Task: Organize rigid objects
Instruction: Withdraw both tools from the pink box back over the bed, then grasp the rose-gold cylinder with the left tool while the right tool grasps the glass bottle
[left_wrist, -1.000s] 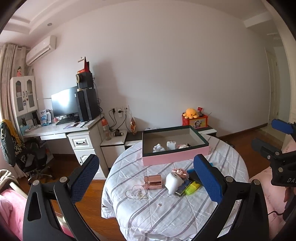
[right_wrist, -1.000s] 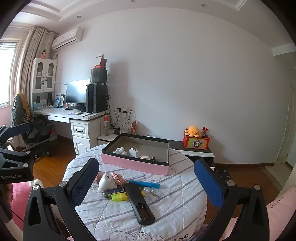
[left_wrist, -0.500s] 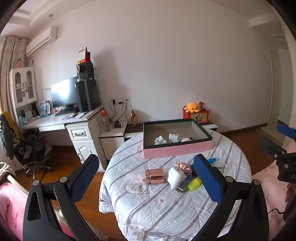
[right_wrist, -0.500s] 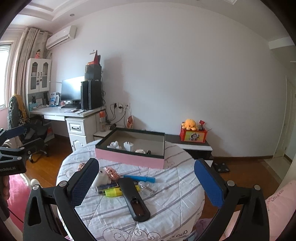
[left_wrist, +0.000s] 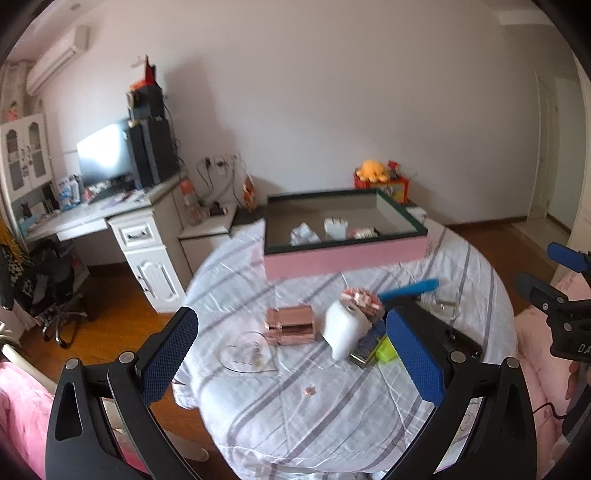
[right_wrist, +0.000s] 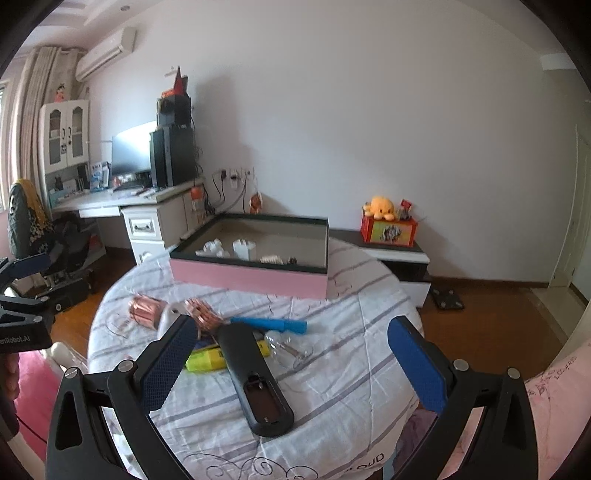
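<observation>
A pink box (left_wrist: 345, 256) with a dark rim stands at the back of the round table (left_wrist: 332, 406) and holds a few small white items. In front of it lie a rose-gold case (left_wrist: 291, 325), a white device (left_wrist: 345, 328), a pink clip (left_wrist: 362, 300), a blue pen (left_wrist: 410, 290), a yellow highlighter (right_wrist: 207, 360), a black remote (right_wrist: 255, 380) and a clear glass piece (right_wrist: 291, 349). My left gripper (left_wrist: 291, 365) is open and empty above the table's front. My right gripper (right_wrist: 291, 365) is open and empty above the remote.
A white desk (left_wrist: 122, 225) with a monitor stands at the left, an office chair (left_wrist: 44, 288) beside it. A low cabinet (right_wrist: 391, 258) with a red box and orange plush sits behind the table. Pink bedding (right_wrist: 554, 406) lies at the right.
Both grippers have moved closer to the table and tilted down; the objects now appear larger and nearer. Both stay open.
</observation>
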